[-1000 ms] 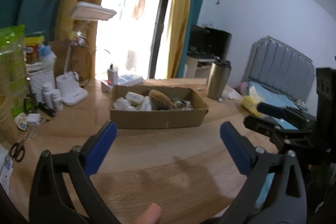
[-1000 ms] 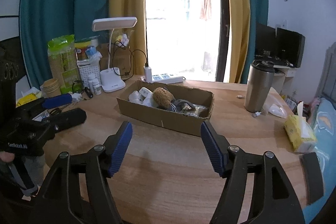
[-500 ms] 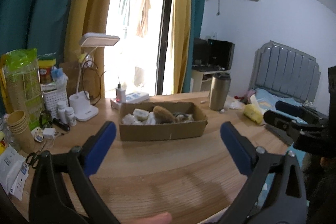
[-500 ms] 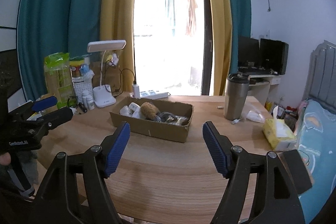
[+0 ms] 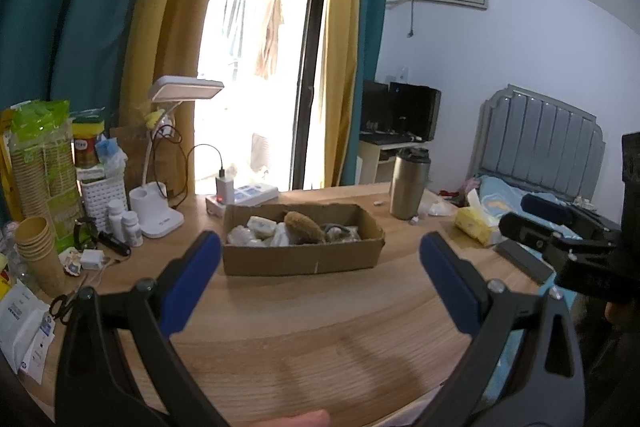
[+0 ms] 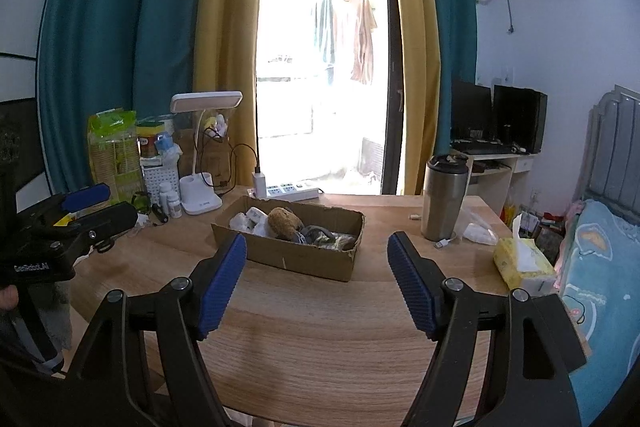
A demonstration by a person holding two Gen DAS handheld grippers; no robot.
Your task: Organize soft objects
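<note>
Right wrist view: right gripper [image 6: 316, 281] spread, empty, before cardboard box [image 6: 296, 253] of soft items.

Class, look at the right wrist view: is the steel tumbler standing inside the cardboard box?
No, the steel tumbler stands upright on the table, apart from the cardboard box.

Blown-out window [image 6: 326, 75] backlight, fisheye-warped edges.

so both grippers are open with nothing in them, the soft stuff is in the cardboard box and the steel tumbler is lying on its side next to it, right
Not quite. The steel tumbler stands upright on the table beside the cardboard box, as the right wrist view shows. The rest holds: the left gripper and right gripper are open and empty, and the soft items sit in the box.
</note>
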